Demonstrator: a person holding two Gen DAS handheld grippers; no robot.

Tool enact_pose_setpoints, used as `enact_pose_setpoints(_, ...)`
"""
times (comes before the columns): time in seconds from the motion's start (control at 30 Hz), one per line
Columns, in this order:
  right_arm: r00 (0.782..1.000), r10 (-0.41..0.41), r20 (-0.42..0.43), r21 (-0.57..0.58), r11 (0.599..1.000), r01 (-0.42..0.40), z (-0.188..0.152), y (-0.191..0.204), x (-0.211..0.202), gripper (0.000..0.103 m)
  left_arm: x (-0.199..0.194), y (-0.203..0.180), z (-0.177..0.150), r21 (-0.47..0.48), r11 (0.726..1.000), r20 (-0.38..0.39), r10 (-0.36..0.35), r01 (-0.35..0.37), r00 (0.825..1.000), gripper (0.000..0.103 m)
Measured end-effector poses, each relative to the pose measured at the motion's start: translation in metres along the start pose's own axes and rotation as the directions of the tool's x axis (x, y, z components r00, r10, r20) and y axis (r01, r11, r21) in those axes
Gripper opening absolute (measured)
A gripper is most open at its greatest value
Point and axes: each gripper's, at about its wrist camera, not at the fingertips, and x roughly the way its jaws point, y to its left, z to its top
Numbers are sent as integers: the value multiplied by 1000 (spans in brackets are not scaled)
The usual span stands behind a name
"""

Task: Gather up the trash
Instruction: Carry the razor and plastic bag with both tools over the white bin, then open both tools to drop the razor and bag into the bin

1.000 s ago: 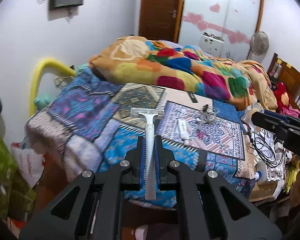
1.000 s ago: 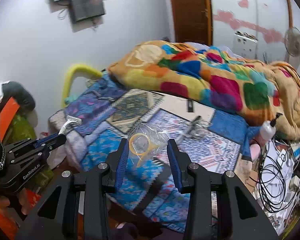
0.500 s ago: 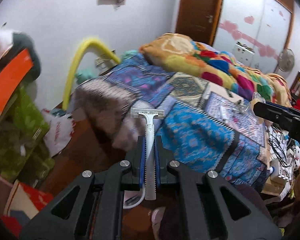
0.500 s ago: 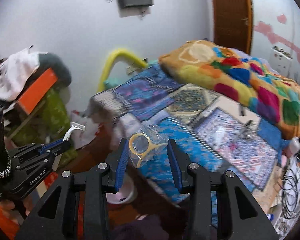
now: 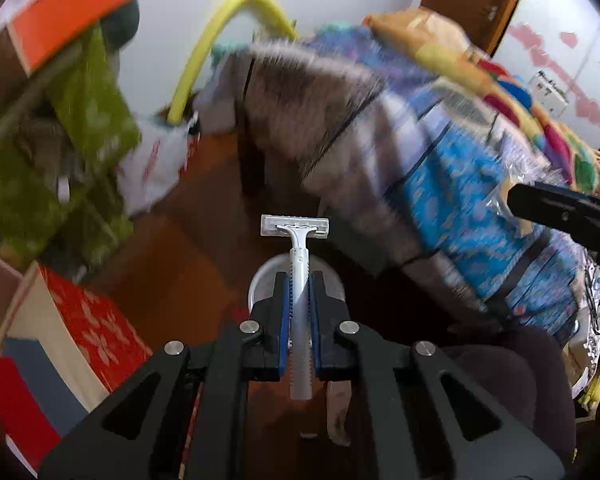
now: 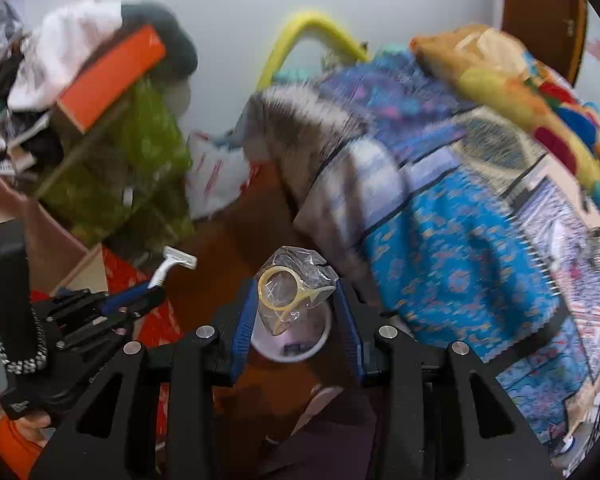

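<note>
Both claws swung floorward, left claw [image 5: 299, 312] clamping razor [image 5: 296, 240], right claw [image 6: 296, 312] pinching wrapper [image 6: 296, 288], bed [image 6: 460, 260] blurred

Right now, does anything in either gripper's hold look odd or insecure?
Nothing stands out. The left gripper clamps the razor straight along its fingers; the right gripper holds the crinkled plastic wrapper above a white bowl.

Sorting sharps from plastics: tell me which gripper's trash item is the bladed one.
The left gripper: it clamps a white disposable razor, head forward. The right gripper carries only a clear plastic wrapper with a yellow ring inside.
</note>
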Motion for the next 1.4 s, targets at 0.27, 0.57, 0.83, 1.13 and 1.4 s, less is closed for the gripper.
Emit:
enact_pose_setpoints(0.27,983,29,-179,-30,999,-35,0,12,74,36,62,18,-18,-41,999,-160,-26,20,987,8)
enact_pose_setpoints(0.57,969,55,-242,-45,997,-67,20,17,109,51,87,23,-5,-64,998,-188,-22,11,982,8)
enact_pose_setpoints(0.83,976,47,-211,-33,998,-55,29,7,105,61,100,22,11,-91,995,-196,-53,35,979,8)
enact_pose_setpoints(1.13,984,21,-178,-38,999,-28,26,-9,80,61,94,8,23,-94,995,-189,-60,43,980,31)
enact_pose_setpoints(1.4,994,18,-112,-26,999,-21,23,-19,42,61,43,-12,28,-19,1000,-97,-16,14,995,31)
